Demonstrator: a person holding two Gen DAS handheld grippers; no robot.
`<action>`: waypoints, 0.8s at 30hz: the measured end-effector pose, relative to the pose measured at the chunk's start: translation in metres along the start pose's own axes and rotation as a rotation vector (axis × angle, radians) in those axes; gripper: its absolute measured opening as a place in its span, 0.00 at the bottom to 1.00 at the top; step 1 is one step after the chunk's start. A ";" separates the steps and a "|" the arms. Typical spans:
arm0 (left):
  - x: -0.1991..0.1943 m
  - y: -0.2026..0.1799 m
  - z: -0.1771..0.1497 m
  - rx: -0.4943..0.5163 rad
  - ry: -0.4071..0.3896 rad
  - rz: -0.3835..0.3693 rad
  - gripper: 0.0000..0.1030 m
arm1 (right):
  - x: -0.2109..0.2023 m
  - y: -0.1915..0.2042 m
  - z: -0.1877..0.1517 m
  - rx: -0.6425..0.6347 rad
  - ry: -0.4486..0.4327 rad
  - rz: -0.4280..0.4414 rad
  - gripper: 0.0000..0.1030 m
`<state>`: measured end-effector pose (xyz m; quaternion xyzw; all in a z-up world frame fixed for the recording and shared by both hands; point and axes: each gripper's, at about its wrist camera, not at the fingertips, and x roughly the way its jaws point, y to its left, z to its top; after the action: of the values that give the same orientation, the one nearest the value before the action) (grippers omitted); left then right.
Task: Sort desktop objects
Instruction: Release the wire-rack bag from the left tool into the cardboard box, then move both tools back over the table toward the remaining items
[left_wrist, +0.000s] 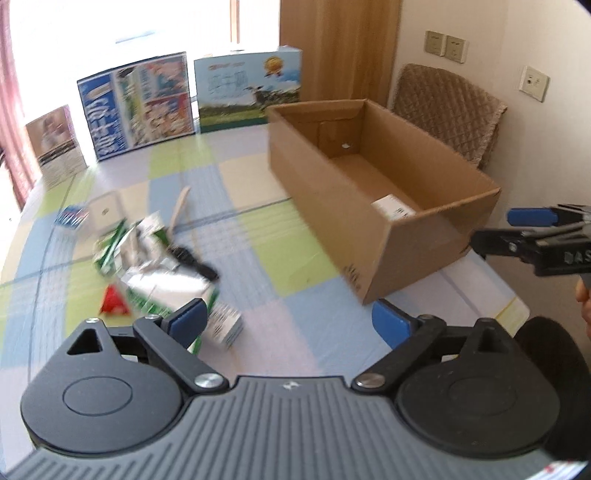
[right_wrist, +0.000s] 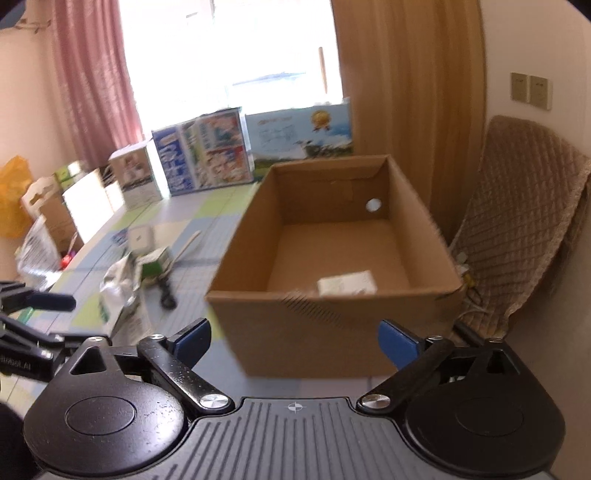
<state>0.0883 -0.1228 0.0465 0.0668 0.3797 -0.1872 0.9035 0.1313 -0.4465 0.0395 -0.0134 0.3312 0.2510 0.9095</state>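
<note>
The left gripper (left_wrist: 291, 319) has its two blue-padded fingers spread wide, with nothing between them. The right gripper (right_wrist: 295, 338) is likewise spread wide and holds nothing. Each shows at the edge of the other's view: the right one off to the left gripper's right, slightly ahead, with part of a hand (left_wrist: 583, 301) behind it.
</note>
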 end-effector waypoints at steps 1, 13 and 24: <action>-0.003 0.005 -0.005 -0.010 0.006 0.008 0.92 | 0.001 0.004 -0.004 -0.007 0.013 0.010 0.95; -0.030 0.059 -0.049 -0.148 0.048 0.101 0.96 | 0.013 0.040 -0.031 -0.061 0.122 0.094 0.98; -0.033 0.091 -0.061 -0.258 0.073 0.135 0.98 | 0.027 0.070 -0.039 -0.152 0.162 0.131 0.98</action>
<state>0.0621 -0.0135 0.0249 -0.0177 0.4281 -0.0734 0.9006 0.0935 -0.3803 0.0025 -0.0809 0.3839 0.3324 0.8577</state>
